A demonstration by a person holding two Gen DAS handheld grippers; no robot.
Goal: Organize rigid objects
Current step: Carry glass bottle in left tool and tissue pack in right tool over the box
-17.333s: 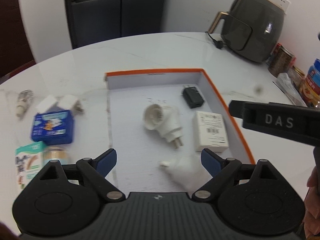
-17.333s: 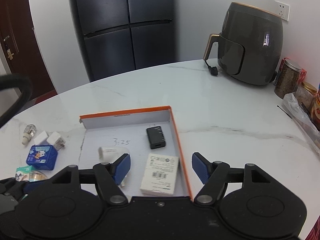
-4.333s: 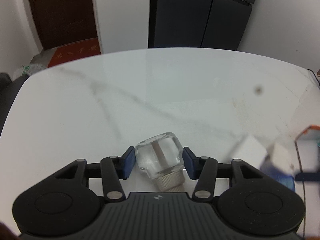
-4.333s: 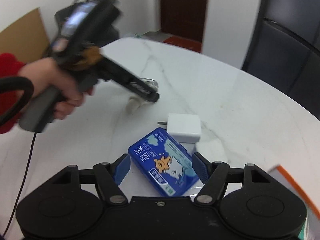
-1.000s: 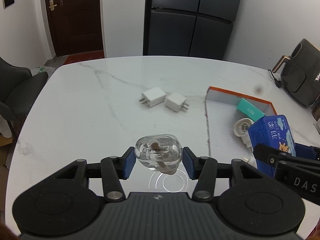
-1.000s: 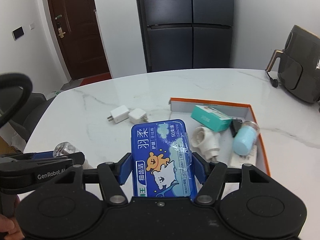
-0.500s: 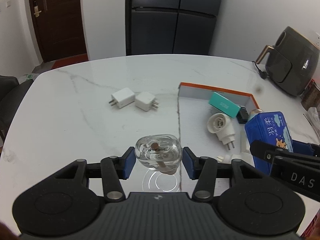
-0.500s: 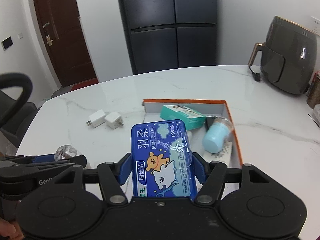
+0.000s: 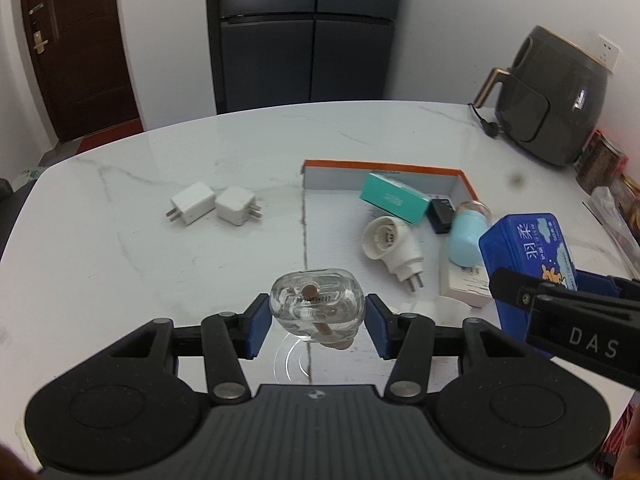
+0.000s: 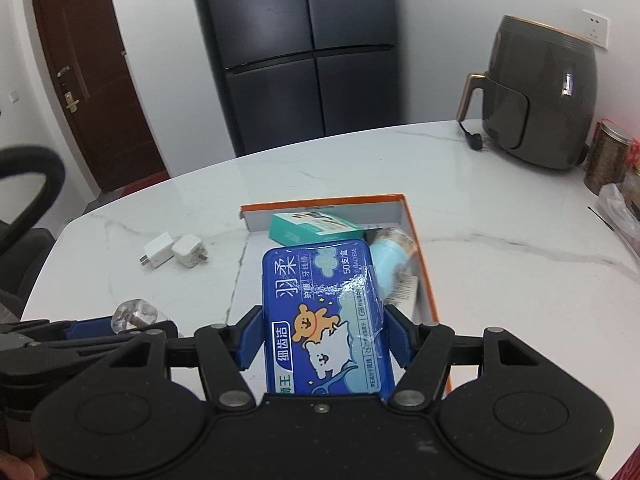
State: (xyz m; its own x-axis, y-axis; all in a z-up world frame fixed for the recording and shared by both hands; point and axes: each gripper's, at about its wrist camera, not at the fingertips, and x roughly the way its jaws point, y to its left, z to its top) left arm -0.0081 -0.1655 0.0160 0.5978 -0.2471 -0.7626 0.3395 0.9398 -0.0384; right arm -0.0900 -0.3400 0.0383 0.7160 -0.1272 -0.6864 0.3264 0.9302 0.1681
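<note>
Between the left gripper point(image 9: 316, 326) pads we clamp a clear glass bottle point(image 9: 316, 308) above the marble table point(image 9: 120, 264). Our right gripper point(image 10: 324, 338) grips a blue floss box point(image 10: 324, 320) over the orange-rimmed tray point(image 10: 424, 276); two white chargers point(image 9: 212, 204) lie together on the table beside it.

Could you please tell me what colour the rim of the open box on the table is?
Orange, on the box rim above its white inner walls; it shows best in the left wrist view.
</note>
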